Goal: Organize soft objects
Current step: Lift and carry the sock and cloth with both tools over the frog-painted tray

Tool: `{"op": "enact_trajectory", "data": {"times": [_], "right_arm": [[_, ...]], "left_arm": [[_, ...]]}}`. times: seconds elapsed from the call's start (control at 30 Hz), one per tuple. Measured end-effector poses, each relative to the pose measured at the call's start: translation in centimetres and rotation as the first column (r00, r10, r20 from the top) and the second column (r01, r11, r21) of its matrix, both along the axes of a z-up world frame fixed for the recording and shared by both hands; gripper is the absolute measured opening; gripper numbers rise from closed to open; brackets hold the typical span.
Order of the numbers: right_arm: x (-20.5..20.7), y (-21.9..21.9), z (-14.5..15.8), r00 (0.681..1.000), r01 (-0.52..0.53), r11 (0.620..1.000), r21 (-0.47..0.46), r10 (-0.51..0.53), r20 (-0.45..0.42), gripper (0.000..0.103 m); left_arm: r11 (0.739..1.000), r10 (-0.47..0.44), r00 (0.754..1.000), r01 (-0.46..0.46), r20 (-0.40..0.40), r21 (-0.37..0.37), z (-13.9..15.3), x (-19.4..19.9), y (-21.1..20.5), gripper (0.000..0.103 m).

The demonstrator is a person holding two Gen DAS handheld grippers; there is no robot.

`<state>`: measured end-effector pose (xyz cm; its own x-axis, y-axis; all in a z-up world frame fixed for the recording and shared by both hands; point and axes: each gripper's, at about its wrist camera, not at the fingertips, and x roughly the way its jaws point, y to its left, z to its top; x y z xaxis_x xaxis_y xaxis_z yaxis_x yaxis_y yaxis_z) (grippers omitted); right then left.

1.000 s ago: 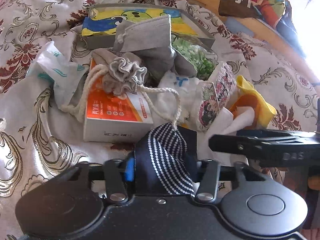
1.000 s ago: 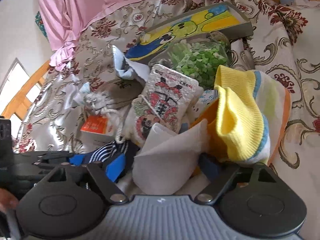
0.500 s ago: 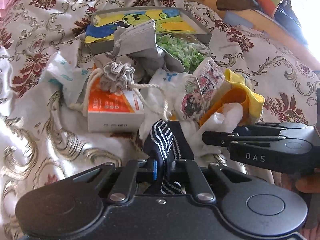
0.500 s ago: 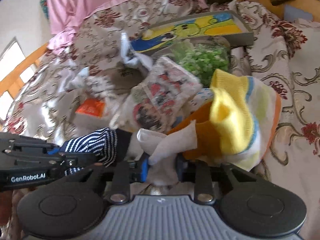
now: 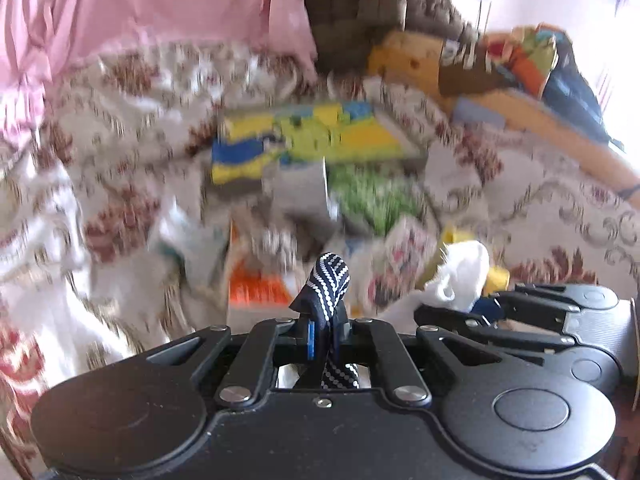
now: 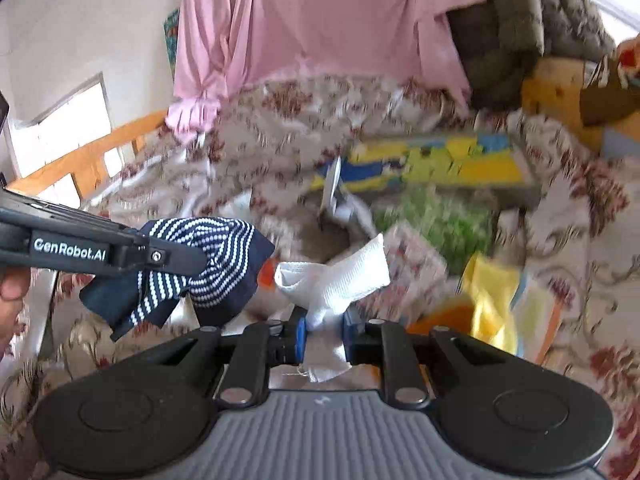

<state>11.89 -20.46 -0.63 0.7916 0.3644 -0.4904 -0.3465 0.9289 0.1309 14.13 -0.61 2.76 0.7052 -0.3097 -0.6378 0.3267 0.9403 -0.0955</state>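
Note:
My left gripper (image 5: 324, 336) is shut on a navy sock with white stripes (image 5: 329, 280). In the right wrist view the same sock (image 6: 208, 264) hangs from its fingers (image 6: 160, 256), clear of the bed. My right gripper (image 6: 325, 332) has a white sock (image 6: 336, 280) pinched between its pads, its jaws still closing, and it is held up over the pile. In the left wrist view that white sock (image 5: 460, 276) sticks out of the right gripper (image 5: 440, 314) at the right. A yellow sock (image 6: 492, 300) lies on the pile below.
A flowered bedspread (image 5: 100, 208) carries a blurred heap: an orange and white box (image 5: 256, 292), a printed pouch (image 5: 400, 268), a green-patterned bag (image 5: 372, 196) and a colourful flat tray (image 5: 320, 140). Pink cloth (image 6: 320, 20) hangs behind. A wooden bed frame (image 6: 92, 156) is at left.
Both grippers closed on their socks and rose, lifting the striped sock and the white sock off the pile. Both views tilted up toward the pink cloth and are blurred now.

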Motion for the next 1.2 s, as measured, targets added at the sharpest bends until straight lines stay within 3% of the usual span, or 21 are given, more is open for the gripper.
{"op": "enact_trajectory", "data": {"times": [0.23, 0.53, 0.67, 0.83, 1.0, 1.2], "right_arm": [[4.5, -2.7, 3.5, 0.99, 0.049, 0.999, 0.017, -0.05, 0.135, 0.02], [17.8, -5.1, 5.6, 0.977, 0.122, 0.989, 0.08, -0.134, 0.168, 0.021], [22.5, -6.6, 4.5, 0.971, 0.155, 0.982, 0.111, -0.173, 0.168, 0.021], [27.1, -8.2, 1.6, 0.967, 0.202, 0.978, 0.056, -0.208, 0.145, 0.021], [29.9, -9.1, -1.4, 0.97, 0.223, 0.975, 0.012, -0.223, 0.098, 0.021], [31.4, -10.2, -2.8, 0.969, 0.245, 0.97, -0.008, -0.244, 0.045, 0.026]], "left_arm": [[0.999, 0.022, 0.991, -0.018, 0.133, -0.031, 4.0, 4.0, -1.8, 0.008], [0.992, 0.098, 0.966, -0.074, 0.24, -0.106, 6.1, 15.6, -5.8, 0.008], [0.988, 0.112, 0.962, -0.081, 0.247, -0.132, 5.2, 21.3, -7.2, 0.008], [0.985, 0.108, 0.969, -0.074, 0.221, -0.154, 2.1, 27.8, -9.1, 0.008], [0.984, 0.1, 0.981, -0.072, 0.167, -0.166, -1.4, 32.1, -10.9, 0.009], [0.979, 0.105, 0.991, -0.09, 0.078, -0.184, -4.3, 35.2, -12.1, 0.009]]}}
